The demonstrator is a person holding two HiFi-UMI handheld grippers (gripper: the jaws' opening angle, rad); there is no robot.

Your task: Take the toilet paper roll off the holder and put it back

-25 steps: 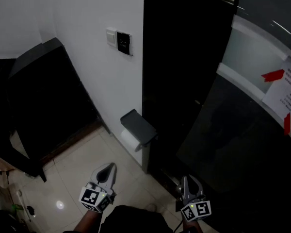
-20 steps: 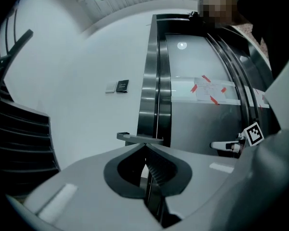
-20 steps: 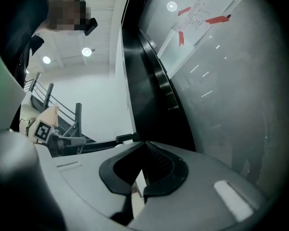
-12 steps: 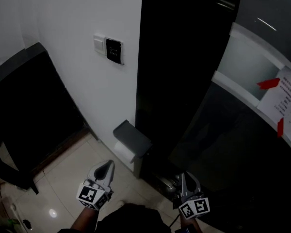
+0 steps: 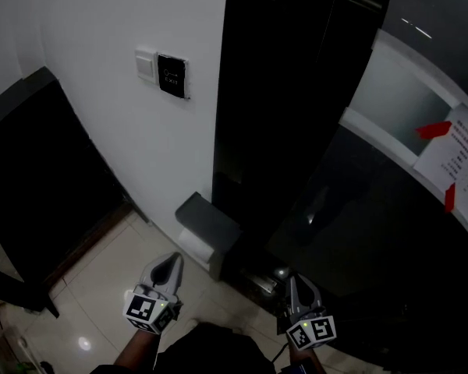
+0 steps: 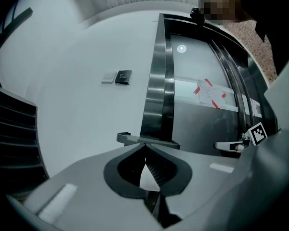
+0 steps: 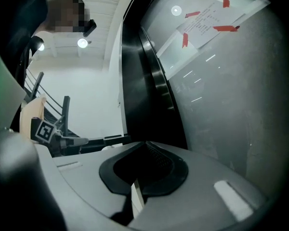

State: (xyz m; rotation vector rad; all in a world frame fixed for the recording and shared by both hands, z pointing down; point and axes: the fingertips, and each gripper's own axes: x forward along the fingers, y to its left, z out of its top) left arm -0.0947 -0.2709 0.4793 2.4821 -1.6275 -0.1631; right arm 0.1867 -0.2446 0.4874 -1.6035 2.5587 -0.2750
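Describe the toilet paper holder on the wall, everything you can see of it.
The toilet paper holder is a dark grey, boxy bracket with a flat lid-like top that looks like matte plastic or metal. It sits low on the white wall, right beside the black panel, above the pale tiled floor. A white paper roll hangs under the lid, partly covered by it. The left gripper points toward it without touching.
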